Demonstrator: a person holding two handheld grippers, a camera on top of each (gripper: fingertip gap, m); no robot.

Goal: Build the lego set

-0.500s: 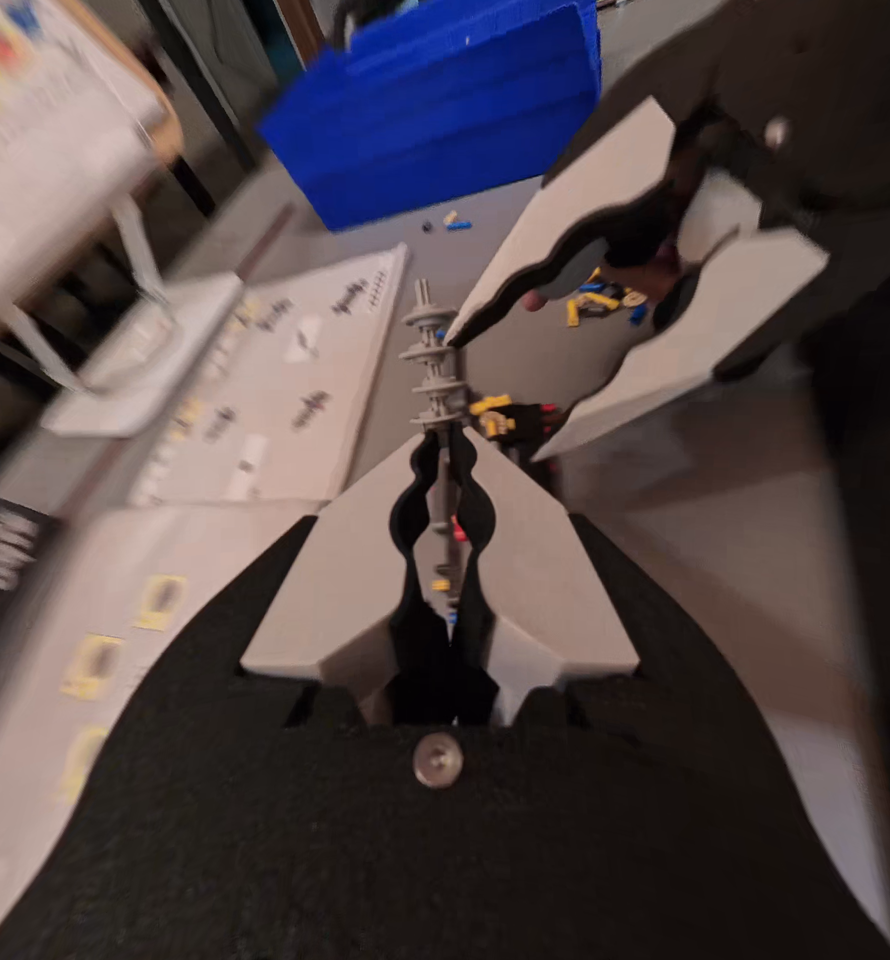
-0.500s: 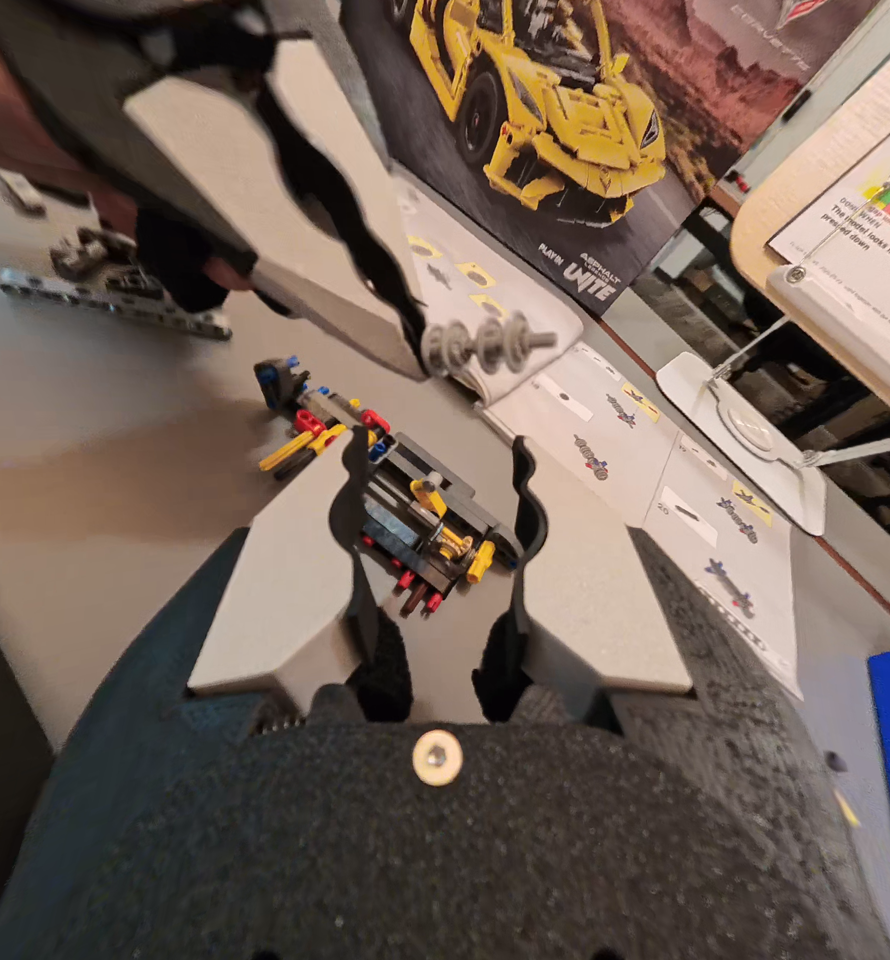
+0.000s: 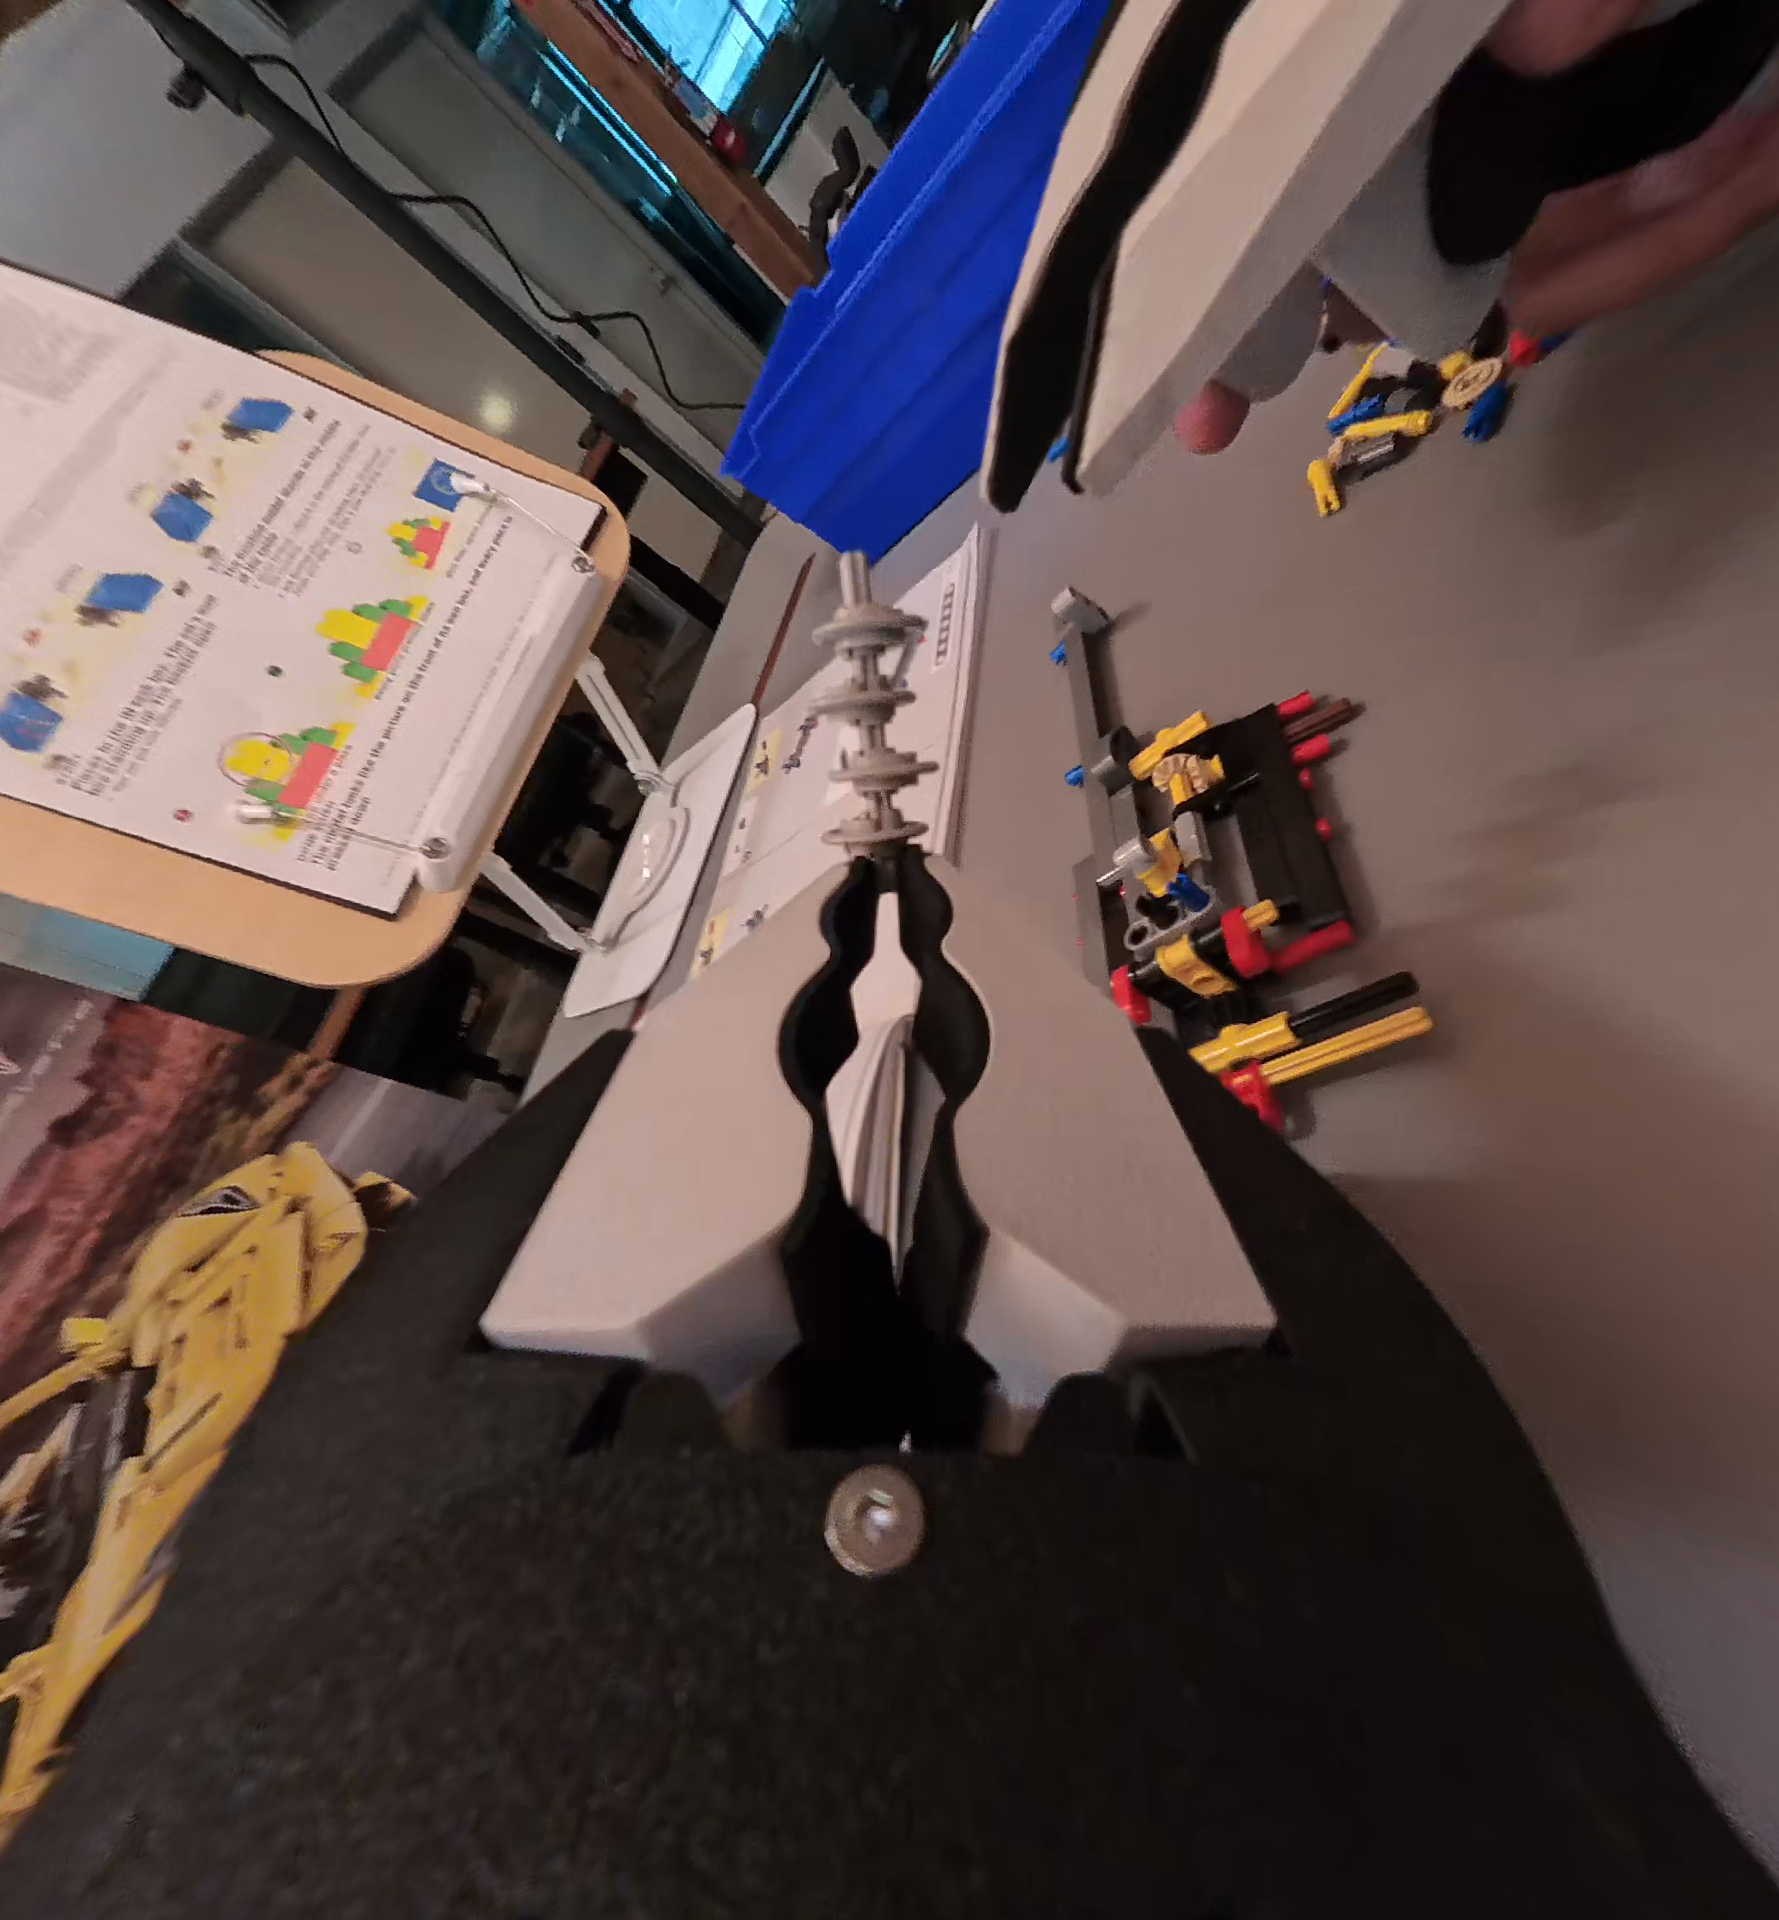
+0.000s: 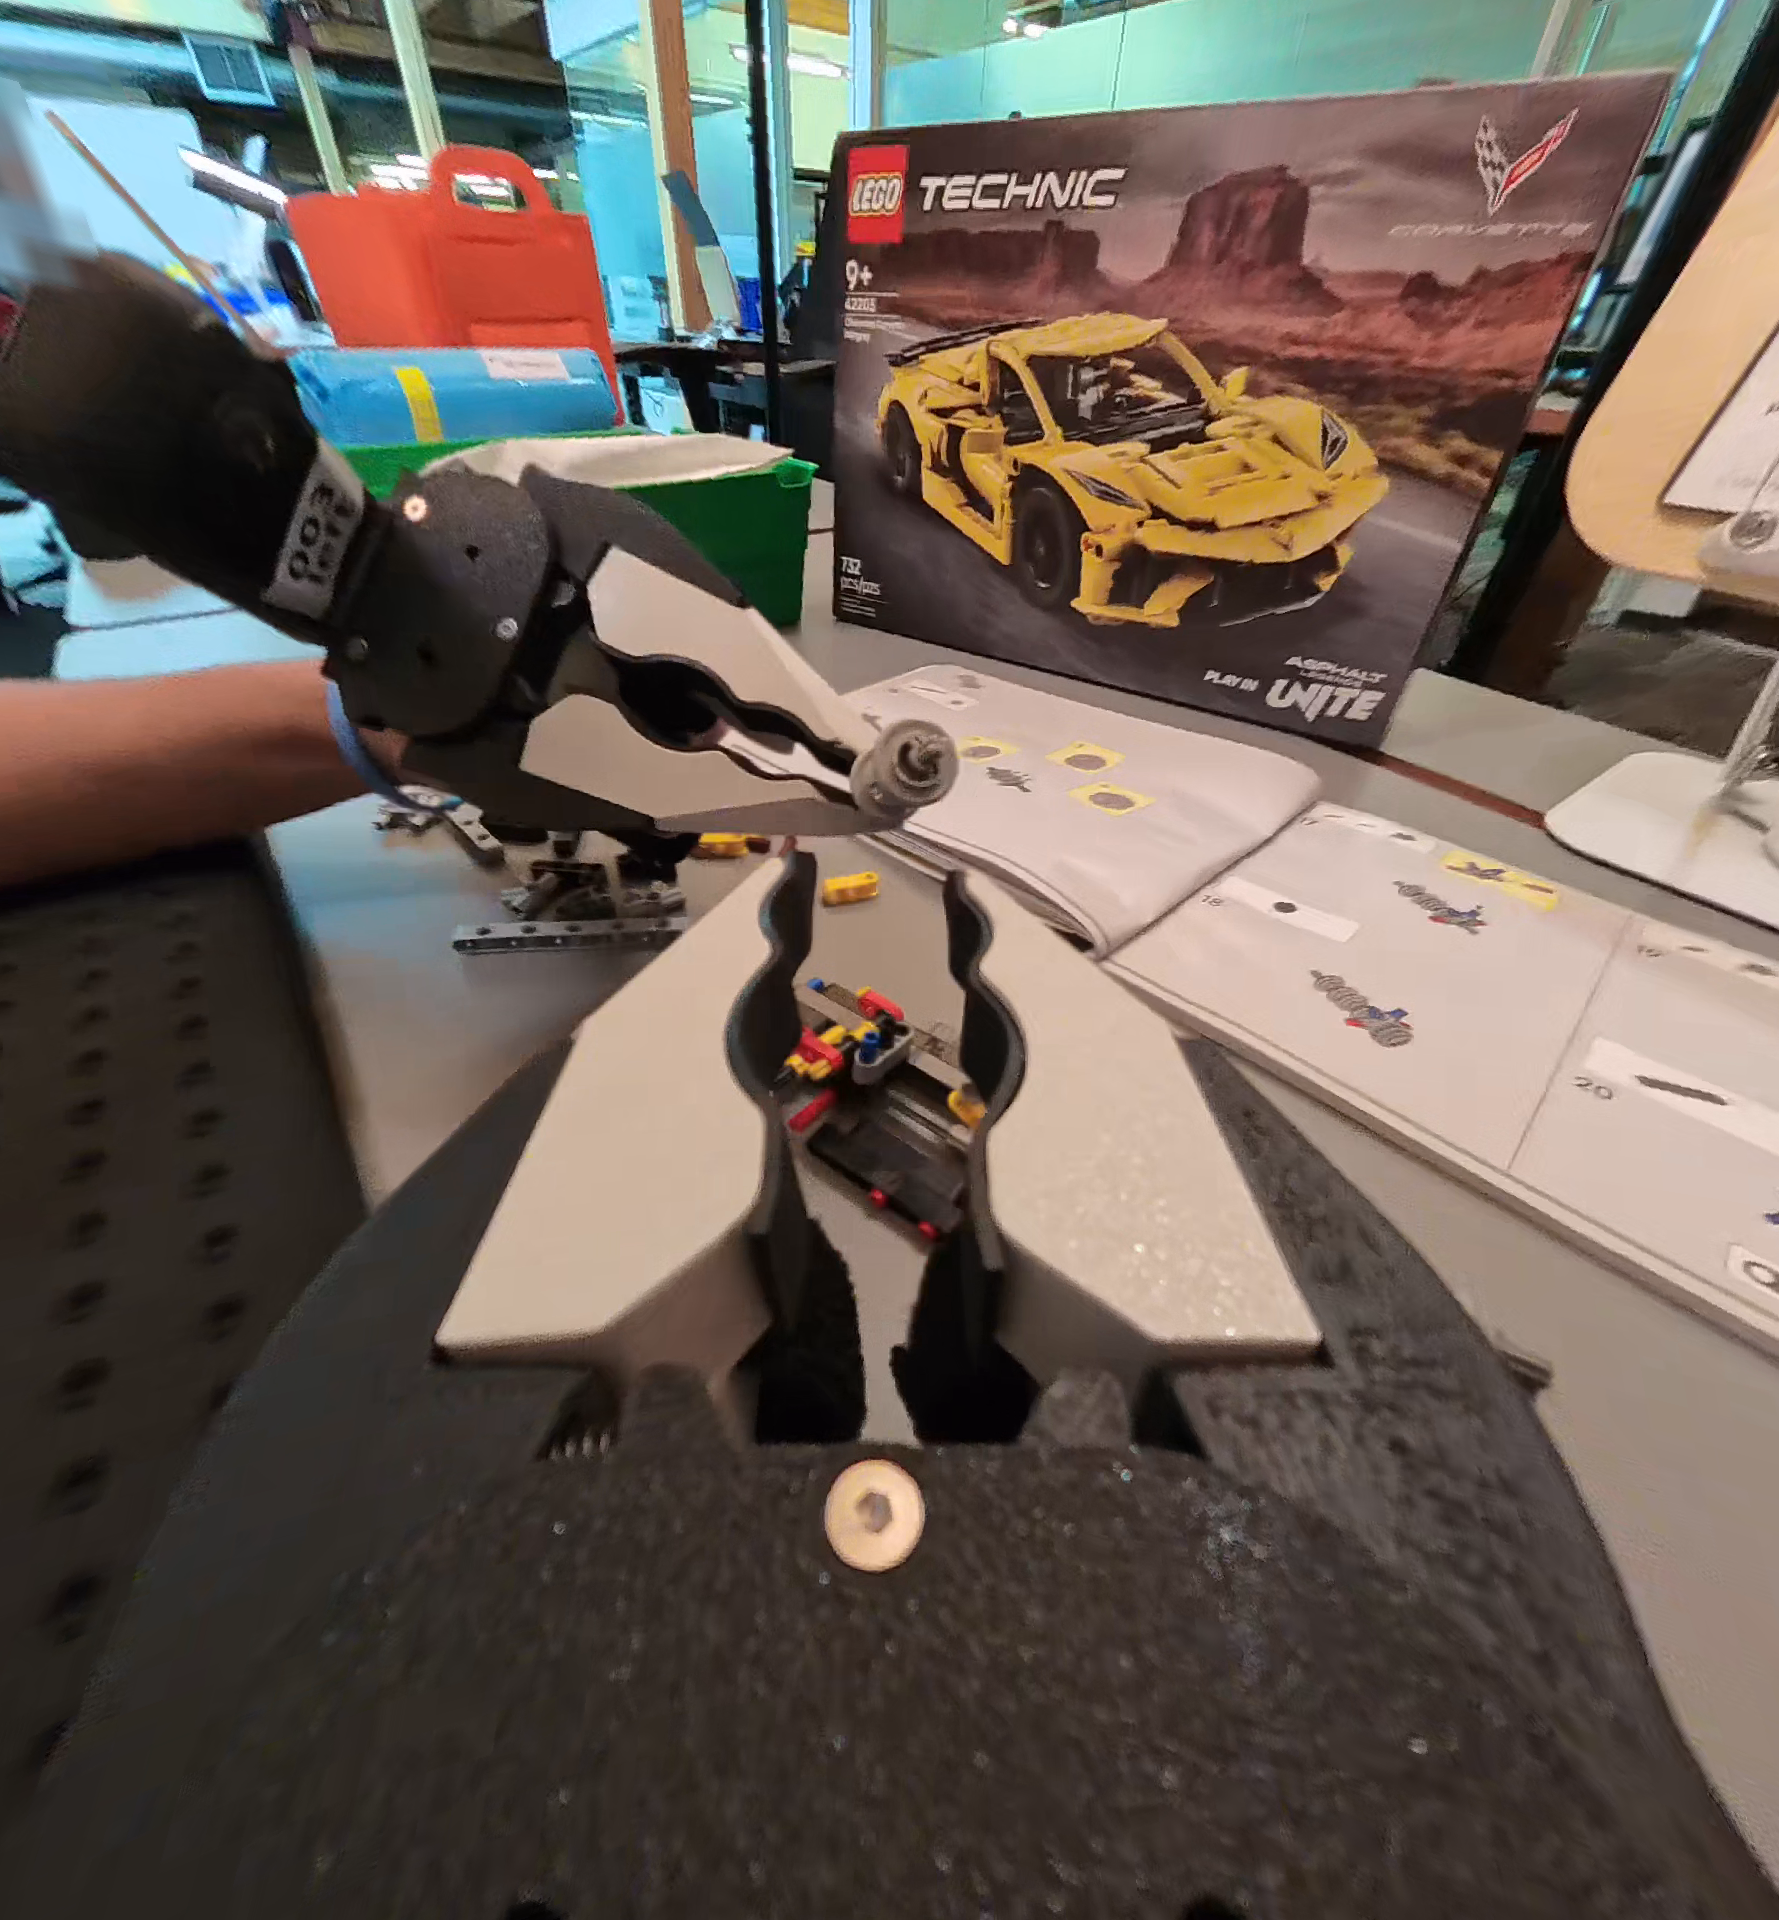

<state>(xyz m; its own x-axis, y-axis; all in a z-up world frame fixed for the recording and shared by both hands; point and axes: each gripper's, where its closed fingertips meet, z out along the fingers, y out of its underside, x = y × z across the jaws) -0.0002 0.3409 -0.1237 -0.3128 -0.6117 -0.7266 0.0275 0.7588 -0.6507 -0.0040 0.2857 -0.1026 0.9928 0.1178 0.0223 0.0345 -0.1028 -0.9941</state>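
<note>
while left claw (image 3: 877,868) pinches grey axle (image 3: 869,717), right claw (image 4: 877,894) parted, empty, above chassis (image 4: 880,1122)

- Bare grey table (image 3: 1591,1299) lies open to the right of the black chassis assembly (image 3: 1249,831).
- The open instruction booklet (image 4: 1384,997) covers the table beyond it.
- The set's box (image 4: 1207,395) and the blue bin (image 3: 895,343) wall off the far edge.
- The left gripper (image 4: 843,790), clamping a grey axle with discs (image 4: 906,769), hangs above the loose parts.
</note>
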